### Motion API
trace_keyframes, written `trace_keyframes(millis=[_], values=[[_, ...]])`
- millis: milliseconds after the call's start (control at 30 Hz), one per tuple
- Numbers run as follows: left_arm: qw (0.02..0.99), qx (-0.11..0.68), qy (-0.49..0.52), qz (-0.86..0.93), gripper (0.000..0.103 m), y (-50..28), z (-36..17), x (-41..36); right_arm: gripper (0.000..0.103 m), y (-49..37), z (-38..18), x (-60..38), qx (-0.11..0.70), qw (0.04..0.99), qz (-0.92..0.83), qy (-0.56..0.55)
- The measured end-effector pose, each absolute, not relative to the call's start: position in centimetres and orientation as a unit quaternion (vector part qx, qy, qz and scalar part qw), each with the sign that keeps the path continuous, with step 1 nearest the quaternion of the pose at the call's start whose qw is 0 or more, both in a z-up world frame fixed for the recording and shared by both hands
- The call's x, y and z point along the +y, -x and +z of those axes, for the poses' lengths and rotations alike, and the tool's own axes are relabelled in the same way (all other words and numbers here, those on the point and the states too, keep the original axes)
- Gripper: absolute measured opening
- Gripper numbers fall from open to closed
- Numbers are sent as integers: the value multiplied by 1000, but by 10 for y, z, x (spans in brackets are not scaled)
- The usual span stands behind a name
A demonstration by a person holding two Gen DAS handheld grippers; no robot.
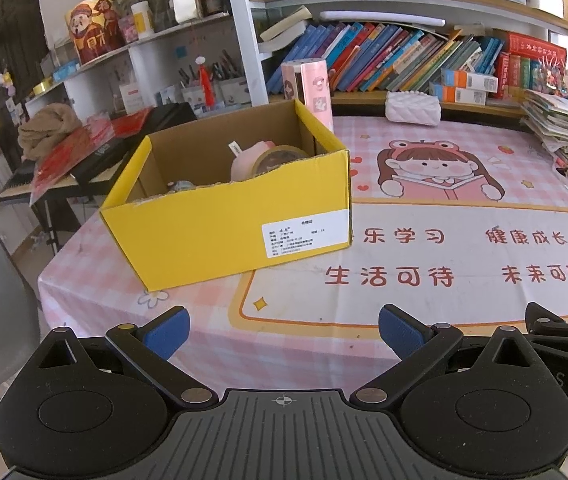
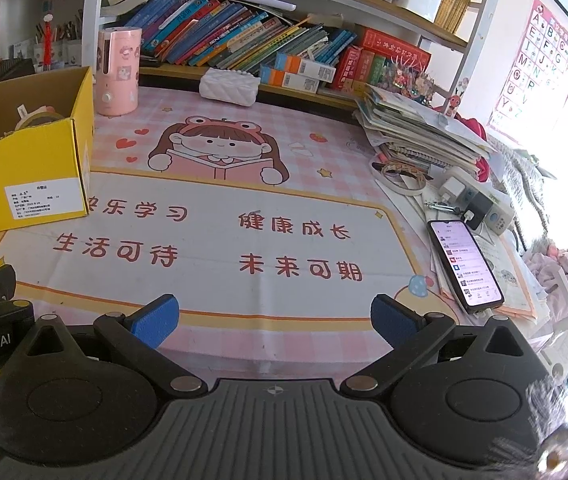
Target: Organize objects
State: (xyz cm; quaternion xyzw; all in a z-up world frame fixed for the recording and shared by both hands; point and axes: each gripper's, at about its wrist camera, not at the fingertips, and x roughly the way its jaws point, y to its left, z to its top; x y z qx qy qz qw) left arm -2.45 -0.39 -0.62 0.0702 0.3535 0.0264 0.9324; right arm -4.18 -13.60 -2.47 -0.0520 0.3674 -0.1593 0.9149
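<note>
Yellow corrugated cardboard box (image 1: 224, 216) sits on the left part of the desk, flaps open, white printed label on its near wall. Inside, against the far right corner: a roll of tan packing tape (image 1: 280, 158) leaning on a pale pink rounded object (image 1: 244, 160); what that object is, cannot tell. A small light item shows low at the box's left interior, too hidden to identify.

Desk is covered by a pink checked cartoon desk mat (image 1: 424, 216) with a girl reading and red Chinese characters. Middle of the mat is bare.

Left gripper (image 1: 284, 334) hovers over the near desk edge, blue-padded fingers spread wide, holding nothing. Right gripper (image 2: 274, 320) likewise wide apart and empty, just beside the left one.

Behind the box stands a pink cylindrical canister with cartoon print (image 2: 119, 72). A white quilted pouch (image 2: 228, 87) lies at the foot of the bookshelf. Right side: a leaning stack of booklets and papers (image 2: 416, 128), a white tape ring (image 2: 398, 178), a white power strip with chargers (image 2: 480, 204), and a lit smartphone (image 2: 464, 264) lying on papers.
</note>
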Motion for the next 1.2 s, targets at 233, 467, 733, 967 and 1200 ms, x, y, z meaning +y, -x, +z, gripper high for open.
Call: trace_keyframes(millis=[233, 467, 733, 967, 1200], values=[[931, 358, -69, 28, 102, 23, -8, -3, 103, 41, -26, -136, 371, 913, -160, 52], [929, 363, -66, 28, 102, 21, -9, -4, 103, 40, -28, -135, 372, 913, -161, 54], [926, 371, -64, 27, 102, 19, -13, -4, 103, 39, -31, -136, 376, 911, -161, 56], [927, 369, -64, 28, 102, 18, -12, -5, 103, 38, -32, -136, 376, 911, -162, 58], [927, 369, -64, 28, 102, 18, -12, -5, 103, 36, -30, -136, 376, 911, -159, 58]])
